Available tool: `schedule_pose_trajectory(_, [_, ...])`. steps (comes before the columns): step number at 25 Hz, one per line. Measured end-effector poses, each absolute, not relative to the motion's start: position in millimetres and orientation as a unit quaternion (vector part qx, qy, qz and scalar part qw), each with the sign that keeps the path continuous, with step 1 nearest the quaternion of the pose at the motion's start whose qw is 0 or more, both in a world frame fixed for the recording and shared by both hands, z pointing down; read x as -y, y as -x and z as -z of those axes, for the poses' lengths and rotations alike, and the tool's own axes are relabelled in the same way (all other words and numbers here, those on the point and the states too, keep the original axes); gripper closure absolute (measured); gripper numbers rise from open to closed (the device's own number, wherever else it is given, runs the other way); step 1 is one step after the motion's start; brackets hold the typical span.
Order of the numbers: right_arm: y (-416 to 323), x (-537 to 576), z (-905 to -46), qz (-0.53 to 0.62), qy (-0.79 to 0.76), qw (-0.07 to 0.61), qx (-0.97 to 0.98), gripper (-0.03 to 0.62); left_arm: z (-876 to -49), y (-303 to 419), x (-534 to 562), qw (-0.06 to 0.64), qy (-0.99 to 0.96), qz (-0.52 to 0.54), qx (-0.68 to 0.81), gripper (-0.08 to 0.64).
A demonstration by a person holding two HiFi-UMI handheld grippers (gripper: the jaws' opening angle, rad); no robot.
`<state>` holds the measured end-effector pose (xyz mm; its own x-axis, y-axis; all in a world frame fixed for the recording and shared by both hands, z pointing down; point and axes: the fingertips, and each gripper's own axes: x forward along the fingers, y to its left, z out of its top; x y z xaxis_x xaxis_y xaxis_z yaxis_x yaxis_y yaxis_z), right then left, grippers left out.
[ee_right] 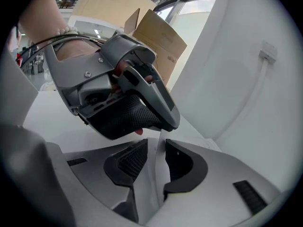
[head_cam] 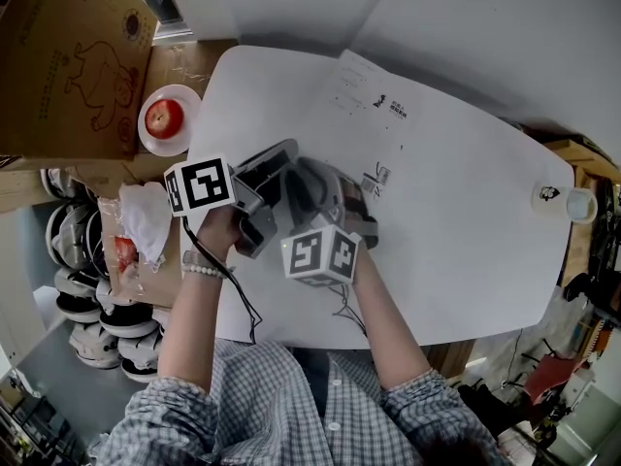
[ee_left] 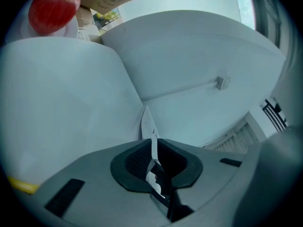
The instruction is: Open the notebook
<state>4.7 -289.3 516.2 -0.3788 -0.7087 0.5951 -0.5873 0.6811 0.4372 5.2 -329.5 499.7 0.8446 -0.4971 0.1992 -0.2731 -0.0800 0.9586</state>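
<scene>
The notebook is mostly hidden under both grippers in the head view; only a bit of white printed page (head_cam: 376,179) shows on the white table (head_cam: 466,231). My left gripper (ee_left: 154,157) is shut on a thin white page (ee_left: 147,123) that I see edge-on. It reaches in from the left (head_cam: 264,179). My right gripper (ee_right: 158,157) faces it from close by, and the left gripper's body (ee_right: 123,93) fills the right gripper view. The same thin sheet (ee_right: 160,148) stands between the right jaws, with a gap on each side. In the head view the right gripper (head_cam: 325,200) is just right of the left one.
A red apple (head_cam: 165,117) lies on a white plate at the far left, beside a cardboard box (head_cam: 68,56). A printed sheet (head_cam: 374,93) lies on the table's far side. A white cup (head_cam: 579,204) stands past the right edge. Crumpled plastic (head_cam: 144,216) lies left.
</scene>
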Motion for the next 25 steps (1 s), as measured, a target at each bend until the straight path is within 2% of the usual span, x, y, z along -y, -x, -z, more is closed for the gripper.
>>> schedule_pose_trajectory(6, [-2, 290, -531, 0.087, -0.374, 0.428, 0.818, 0.498, -497, -13, 326, 0.618, -0.741, 0.075, 0.251, 0.522])
schedule_pose_trajectory(13, [-2, 288, -525, 0.034, -0.372, 0.397, 0.838, 0.552, -494, -4, 328, 0.592, -0.756, 0.055, 0.274, 0.52])
schedule_pose_trajectory(20, [-6, 289, -503, 0.025, -0.404, 0.364, 0.839, 0.563, -492, 25, 320, 0.509, -0.795, -0.018, 0.329, 0.522])
schedule_pose_trajectory(25, [-12, 291, -489, 0.021, -0.42, 0.349, 0.838, 0.566, -503, 18, 307, 0.469, -0.816, -0.099, 0.323, 0.535])
